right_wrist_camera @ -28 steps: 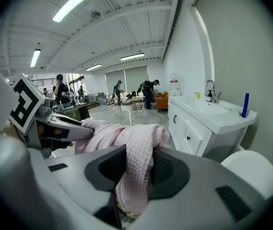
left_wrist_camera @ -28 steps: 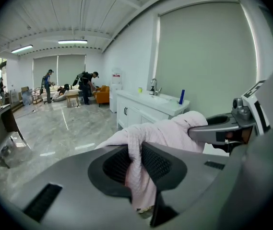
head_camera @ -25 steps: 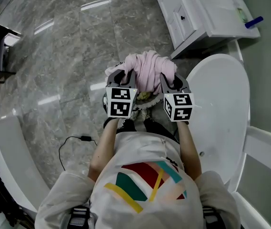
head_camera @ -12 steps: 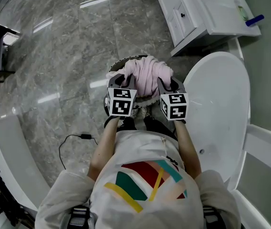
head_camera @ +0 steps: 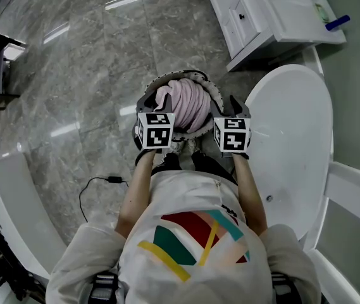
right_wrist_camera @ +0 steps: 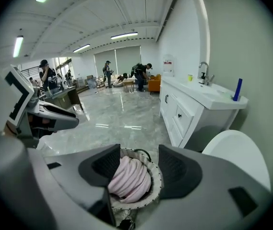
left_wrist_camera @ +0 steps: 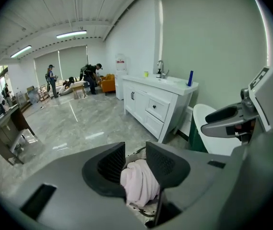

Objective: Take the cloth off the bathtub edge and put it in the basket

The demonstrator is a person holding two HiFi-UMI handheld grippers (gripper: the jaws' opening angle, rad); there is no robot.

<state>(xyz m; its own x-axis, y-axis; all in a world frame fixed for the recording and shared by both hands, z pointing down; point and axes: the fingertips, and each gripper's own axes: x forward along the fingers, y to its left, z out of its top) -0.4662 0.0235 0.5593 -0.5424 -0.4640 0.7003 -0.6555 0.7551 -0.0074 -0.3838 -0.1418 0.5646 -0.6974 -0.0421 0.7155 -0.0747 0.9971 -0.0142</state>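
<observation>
**Cloth down in basket, both grips letting go**

Left hand-held gripper: jaws have just been opening and stand narrowly apart. A fold of the pale pink, ribbed cloth shows between and just below the tips. The pads do not look to be pinching it, though fabric may brush the left one.

Right hand-held gripper: jaws have just been opening too and now stand wide, with nothing pressed between them. The cloth lies just beyond and below its tips.

The cloth sits bunched as one mound inside the round woven basket with a pale lining, between the two hand-held grippers. It fills most of the opening and crowns above the rim. One hand-held gripper stands at either side of the rim, both angled downward.

Step in hand, as I read it, is the release. To do it well:
- Open the left jaws further before any lift, or the fold will likely ride up with them.
- Draw both hand-held grippers straight back and up, away from the mound, so that no ribbed edge is snagged or the light basket tipped.
- Check that no tail hangs over the rim.

The white oval bathtub lies just to the outer side of the right hand-held gripper, its edge bare where visible. Beyond the basket stands a white vanity cabinet on the grey marbled floor.
</observation>
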